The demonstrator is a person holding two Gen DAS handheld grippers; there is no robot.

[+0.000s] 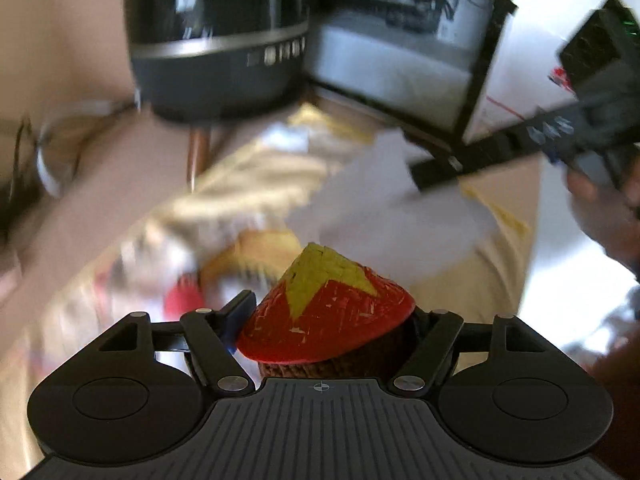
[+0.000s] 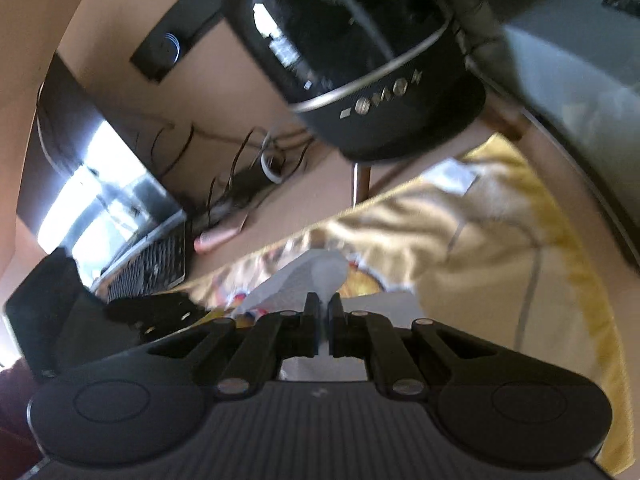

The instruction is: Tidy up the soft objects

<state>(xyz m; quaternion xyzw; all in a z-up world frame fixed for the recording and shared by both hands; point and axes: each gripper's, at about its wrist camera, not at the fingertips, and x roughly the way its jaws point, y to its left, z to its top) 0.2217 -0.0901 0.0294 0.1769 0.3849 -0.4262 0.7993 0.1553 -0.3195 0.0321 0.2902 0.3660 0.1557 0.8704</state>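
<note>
A tan desk runs under everything here, with a shiny black dome-shaped appliance with a grey band standing at the upper left of the left wrist view and a dark monitor frame to its right. Both views are smeared by motion.

Across the middle of the desk lies a rumpled pale yellow cloth, and on top of it a heap of soft things, blurred beyond naming.

The left gripper sits at the bottom centre of its view with its jaws spread wide around a small red cone-shaped hat with a yellow star on a brown knitted body; it looks held, though the contact on the right side is hidden.

The right gripper has its jaws pressed nearly together on a white soft fabric piece, which rises straight ahead of its fingers, long axis pointing away towards the heap.

My guess is that both pieces are being carried, and where they go turns on the cloth lying directly ahead of both tools.

Only the left view shows the right tool from outside, at the right edge, with the white piece spreading below it. Only the right view shows a black keyboard and tangled cables at the left.
</note>
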